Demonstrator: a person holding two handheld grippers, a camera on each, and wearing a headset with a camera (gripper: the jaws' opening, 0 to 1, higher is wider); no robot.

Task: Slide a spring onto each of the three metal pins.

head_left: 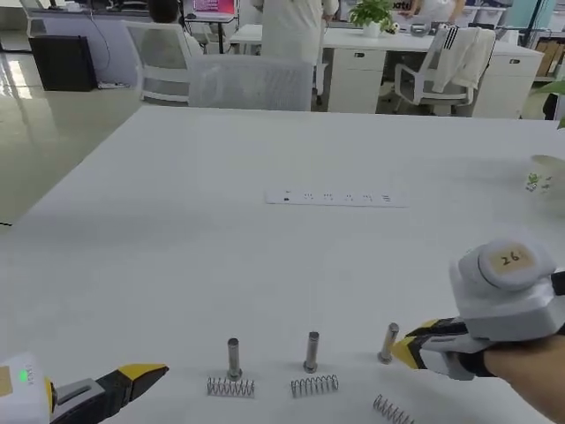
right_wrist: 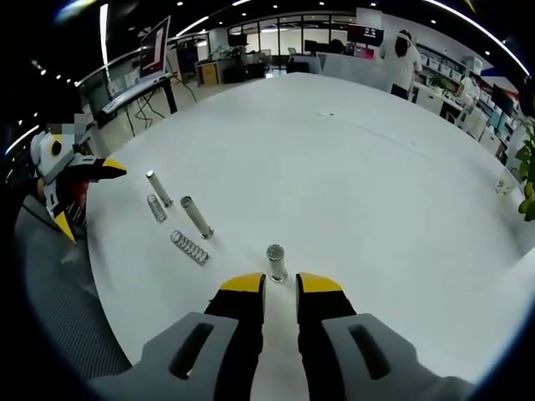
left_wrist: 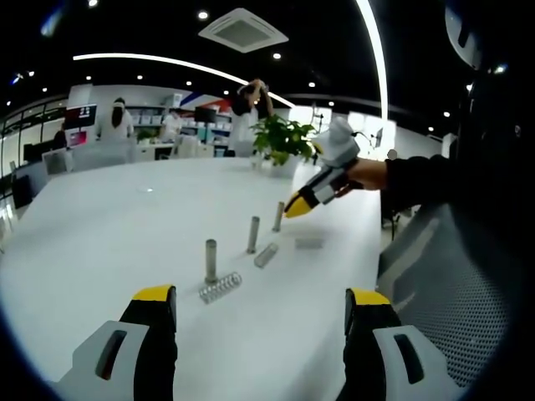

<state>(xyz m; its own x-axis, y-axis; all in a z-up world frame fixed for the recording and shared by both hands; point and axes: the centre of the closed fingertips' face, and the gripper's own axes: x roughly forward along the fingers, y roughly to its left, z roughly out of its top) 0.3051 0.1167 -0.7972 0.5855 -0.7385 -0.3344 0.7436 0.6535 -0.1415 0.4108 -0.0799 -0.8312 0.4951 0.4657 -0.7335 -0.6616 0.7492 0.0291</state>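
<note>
At the near left corner of the white tabletop (head_left: pixel 177 221), the left gripper (head_left: pixel 146 375) points right toward the row of pins. Its own view shows its fingers (left_wrist: pixel 155 294) spread wide with nothing between them.

The left pin (head_left: pixel 233 356) stands upright just right of that tip, with open tabletop between them. The left spring (head_left: pixel 230 387) lies flat on its near side, close to its base. The middle pin (head_left: pixel 312 351) is also upright and bare, and the middle spring (head_left: pixel 314 385) lies just near of it. The right pin (head_left: pixel 388 343) stands next in the row. The right spring (head_left: pixel 391 410) lies near of it, partly cut off by the bottom edge of the head view.

The right gripper (right_wrist: pixel 281 288), held by a gloved hand (head_left: pixel 494 358), comes in from the right. Its fingers are drawn almost together, leaving a narrow empty gap. The right pin stands just ahead of the tips, in line with that gap and apart from them.

Farther back, a white power strip (head_left: pixel 335 198) lies across the middle of the tabletop. A small white container (head_left: pixel 546 172) sits at the far right edge. Office chairs (head_left: pixel 441 62) and desks stand beyond the far edge.
</note>
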